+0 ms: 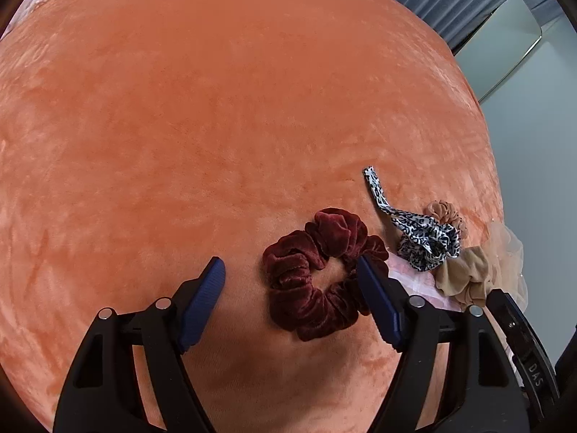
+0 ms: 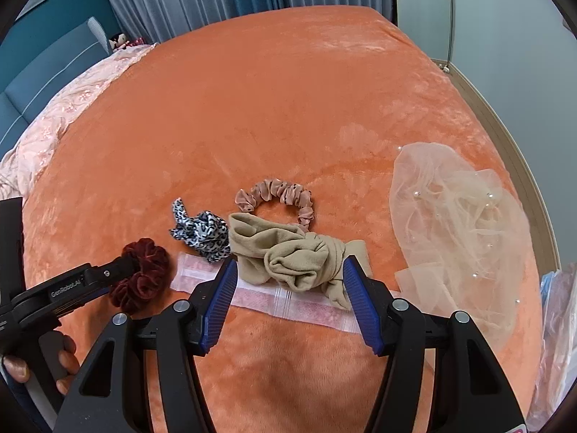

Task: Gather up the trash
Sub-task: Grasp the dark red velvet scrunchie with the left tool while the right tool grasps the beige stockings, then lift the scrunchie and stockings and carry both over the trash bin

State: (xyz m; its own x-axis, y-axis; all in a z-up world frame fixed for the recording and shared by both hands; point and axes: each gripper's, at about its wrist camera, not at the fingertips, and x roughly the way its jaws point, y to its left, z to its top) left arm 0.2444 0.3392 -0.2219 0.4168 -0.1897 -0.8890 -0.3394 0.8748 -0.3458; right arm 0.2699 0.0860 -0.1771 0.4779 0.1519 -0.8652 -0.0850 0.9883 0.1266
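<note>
L tongs open over maroon scrunchie, R tongs open over beige cloth

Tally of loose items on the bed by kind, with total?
Scrunchies: 3 — maroon velvet, leopard print, pink dotted
Beige stockings: 1
Pink-white wrapper strip: 1
Tulle veil: 1
Total: 6

"GenRobot.AI" on left gripper; "DAS" on right gripper.
</note>
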